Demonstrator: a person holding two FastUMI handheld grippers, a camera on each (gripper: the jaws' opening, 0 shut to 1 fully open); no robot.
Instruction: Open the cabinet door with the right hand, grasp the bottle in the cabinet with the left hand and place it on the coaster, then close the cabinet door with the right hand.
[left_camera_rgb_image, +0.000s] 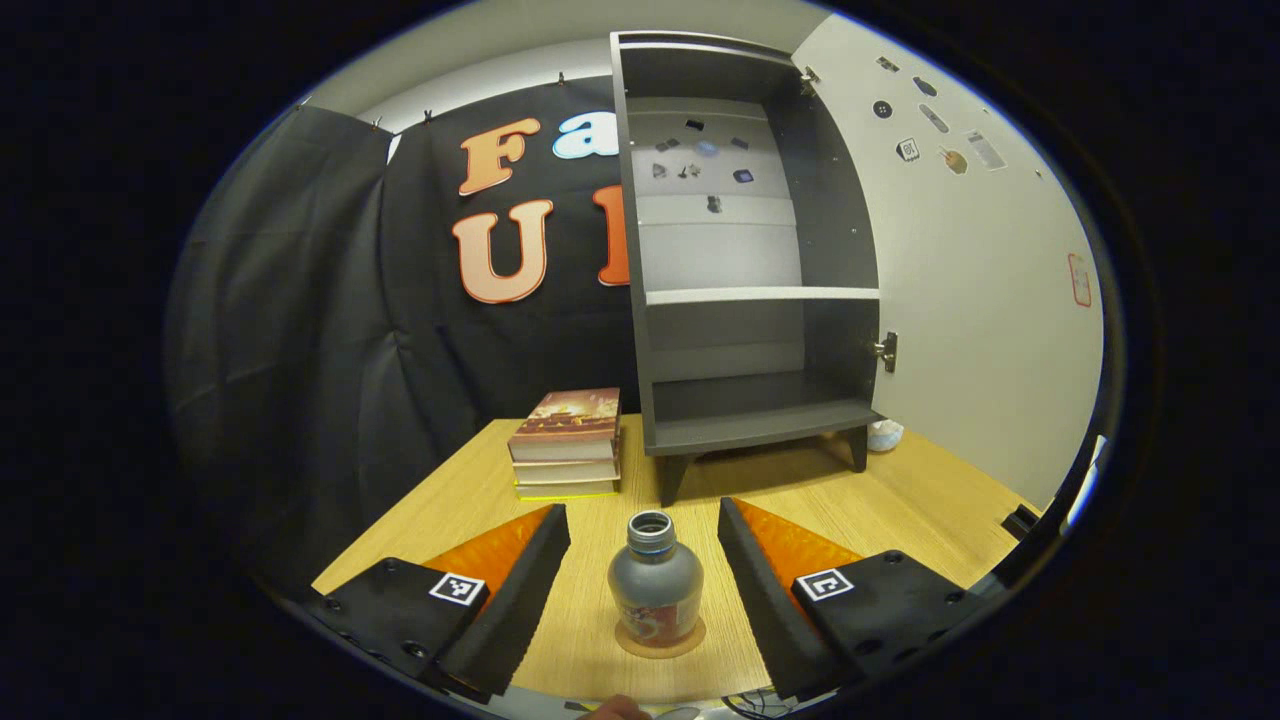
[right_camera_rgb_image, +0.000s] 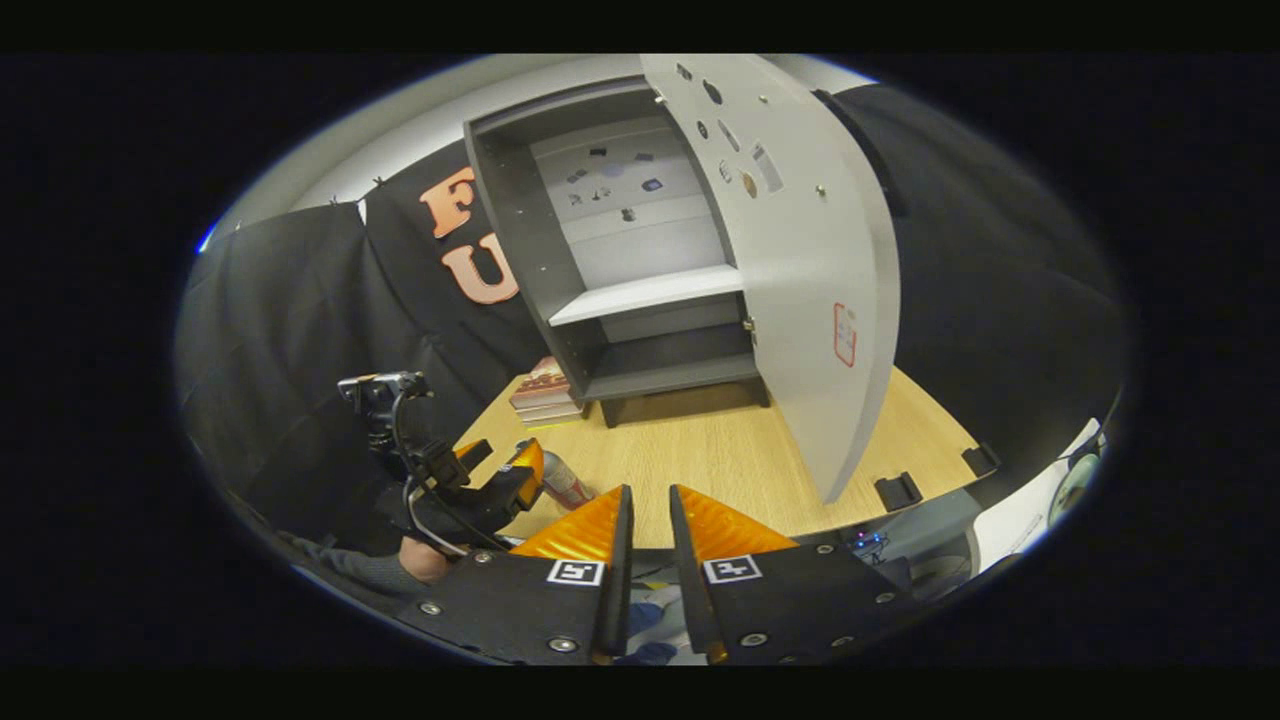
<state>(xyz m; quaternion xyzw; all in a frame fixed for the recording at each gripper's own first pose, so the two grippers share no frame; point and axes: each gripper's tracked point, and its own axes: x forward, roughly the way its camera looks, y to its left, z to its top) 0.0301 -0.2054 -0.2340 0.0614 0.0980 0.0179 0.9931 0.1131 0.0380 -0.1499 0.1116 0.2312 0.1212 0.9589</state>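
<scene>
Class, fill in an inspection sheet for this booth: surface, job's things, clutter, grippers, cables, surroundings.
Surface: wooden table, light grain.
Job's things: bottle upright on the coaster; cabinet shelves bare, cabinet door swung open.
Clutter: stack of books left of the cabinet; small white object by its right leg.
Grippers: left gripper open, fingers either side of the bottle, not touching; right gripper nearly closed, holding nothing.
Cables: black cable on the left gripper.
Surroundings: black cloth wall.
</scene>
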